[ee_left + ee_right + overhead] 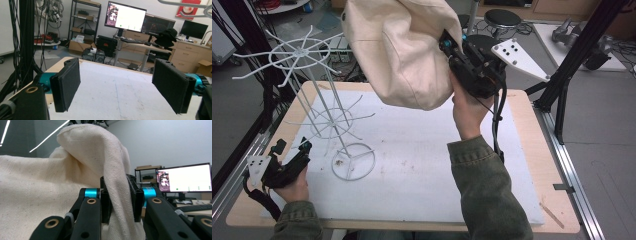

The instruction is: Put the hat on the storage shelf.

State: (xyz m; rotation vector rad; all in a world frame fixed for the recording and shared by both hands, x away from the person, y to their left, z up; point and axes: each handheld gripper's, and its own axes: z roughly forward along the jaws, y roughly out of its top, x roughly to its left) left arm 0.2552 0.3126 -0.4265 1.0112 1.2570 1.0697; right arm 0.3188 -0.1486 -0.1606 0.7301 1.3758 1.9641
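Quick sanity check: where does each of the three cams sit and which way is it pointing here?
High view: overhead, looking forward and down at table, wire rack, both forearms.
Left gripper view: on left gripper, low over table, facing monitors; open jaws.
Right gripper view: on right gripper, raised, jaws pinching canvas bag.
Shared: bag in high and right gripper views.

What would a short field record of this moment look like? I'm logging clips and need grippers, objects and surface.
right gripper: raised above the table, jaws shut on a fold of the cream cloth bag
left gripper: low at the table's near left corner, jaws open, nothing between them
white wire rack: standing upright on the left of the table
surface: white mat on a wooden table
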